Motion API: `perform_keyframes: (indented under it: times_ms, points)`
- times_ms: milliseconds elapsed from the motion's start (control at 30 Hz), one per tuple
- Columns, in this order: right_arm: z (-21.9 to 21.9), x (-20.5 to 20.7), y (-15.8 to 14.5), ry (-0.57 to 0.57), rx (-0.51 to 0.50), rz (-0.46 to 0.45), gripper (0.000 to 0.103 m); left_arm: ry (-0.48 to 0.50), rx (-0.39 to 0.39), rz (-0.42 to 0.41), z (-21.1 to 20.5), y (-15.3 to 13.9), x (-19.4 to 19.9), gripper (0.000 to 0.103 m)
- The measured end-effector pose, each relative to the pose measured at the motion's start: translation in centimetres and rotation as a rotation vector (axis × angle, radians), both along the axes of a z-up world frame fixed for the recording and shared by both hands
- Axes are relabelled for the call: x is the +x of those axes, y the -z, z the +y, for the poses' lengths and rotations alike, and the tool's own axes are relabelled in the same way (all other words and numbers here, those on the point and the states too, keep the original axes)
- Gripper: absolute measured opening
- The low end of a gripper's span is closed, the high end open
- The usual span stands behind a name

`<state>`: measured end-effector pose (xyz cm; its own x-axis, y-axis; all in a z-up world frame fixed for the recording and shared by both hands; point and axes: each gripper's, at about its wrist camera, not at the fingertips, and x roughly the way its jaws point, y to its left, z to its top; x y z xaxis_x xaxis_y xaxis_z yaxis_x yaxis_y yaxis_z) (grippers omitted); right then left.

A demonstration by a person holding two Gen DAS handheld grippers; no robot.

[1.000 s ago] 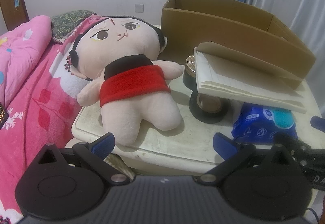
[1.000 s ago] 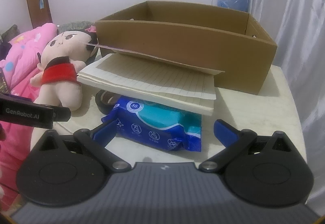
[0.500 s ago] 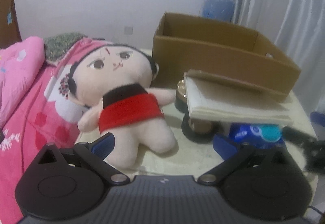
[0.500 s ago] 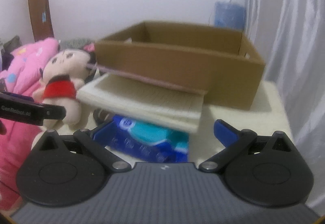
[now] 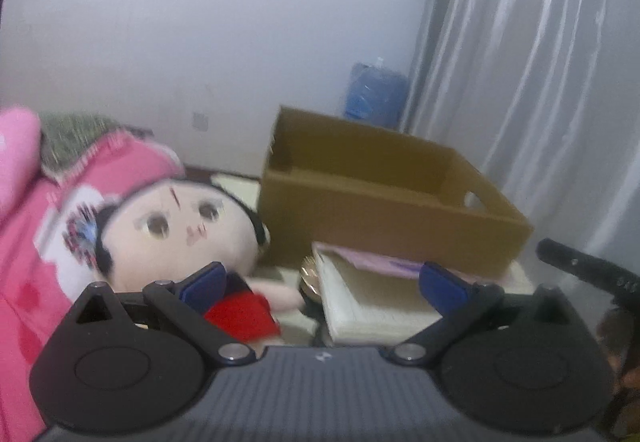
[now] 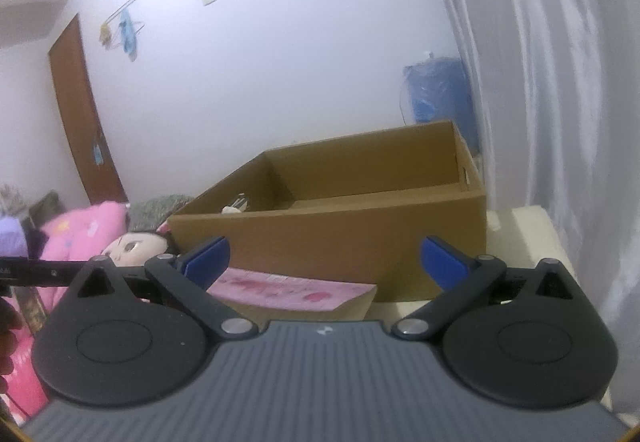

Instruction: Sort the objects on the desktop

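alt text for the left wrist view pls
The open left gripper points at a blurred plush doll in a red top lying beside a stack of cream paper pads, with an open brown cardboard box behind them.

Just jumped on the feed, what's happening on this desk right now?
A person holds a claw in each hand over a cluttered desk. Both the left claw and the right claw are open and hold nothing. The plush doll lies at the left, and the notebook rests in front of the cardboard box. A small white item is in the box; otherwise nothing sorted shows in it.
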<state>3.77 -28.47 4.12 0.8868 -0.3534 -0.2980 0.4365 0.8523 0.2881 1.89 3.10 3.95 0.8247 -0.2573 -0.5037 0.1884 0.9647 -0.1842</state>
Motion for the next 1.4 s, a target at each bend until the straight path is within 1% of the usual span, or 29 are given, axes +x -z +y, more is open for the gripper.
perform_keyframes:
  times_ms: [33, 100, 167, 233, 333, 500, 600, 700, 833, 933, 1067, 1167, 1400]
  points:
    - [-0.5, 0.4, 0.3, 0.001, 0.022, 0.002, 0.102, -0.001, 0.019, -0.012, -0.4, -0.2, 0.4, 0.103]
    - [-1.5, 1.0, 1.0, 0.004, 0.062, 0.003, 0.102, 0.020, 0.024, -0.011, -0.7, -0.2, 1.2, 0.103]
    - [-2.5, 1.7, 1.8, 0.004, 0.096, 0.014, 0.101, 0.047, 0.003, 0.005, -1.0, -0.2, 2.3, 0.103]
    - [-3.0, 2.3, 2.7, 0.001, 0.121, 0.027, 0.097, 0.070, -0.020, 0.019, -1.3, 0.1, 3.3, 0.103]
    - [-3.7, 3.4, 4.2, -0.017, 0.164, 0.056, 0.091, 0.096, -0.033, 0.061, -2.3, 1.0, 5.4, 0.102]
    - [-4.5, 4.7, 6.6, -0.057, 0.250, 0.108, 0.071, 0.141, -0.046, 0.153, -4.0, 3.1, 7.4, 0.102]
    - [-4.9, 5.2, 7.7, -0.089, 0.304, 0.124, 0.067, 0.146, -0.031, 0.198, -4.7, 4.2, 8.3, 0.102]
    - [-4.9, 5.9, 8.6, -0.114, 0.335, 0.136, 0.066, 0.142, -0.008, 0.231, -5.1, 4.9, 9.0, 0.102]
    - [-4.7, 6.6, 8.6, -0.147, 0.369, 0.125, 0.065, 0.154, 0.011, 0.280, -5.7, 5.9, 9.5, 0.102]
    - [-4.6, 6.8, 8.5, -0.183, 0.391, 0.112, 0.064, 0.172, 0.012, 0.292, -6.2, 6.1, 9.4, 0.102]
    - [-4.2, 7.1, 7.9, -0.182, 0.357, 0.110, 0.064, 0.158, 0.026, 0.295, -6.4, 6.0, 9.3, 0.103]
    - [-4.4, 7.0, 7.6, -0.186, 0.358, 0.099, 0.064, 0.145, 0.028, 0.300, -6.4, 5.9, 9.0, 0.103]
    - [-3.7, 6.6, 6.8, -0.190, 0.337, 0.091, 0.066, 0.138, 0.007, 0.299, -6.3, 5.5, 8.2, 0.103]
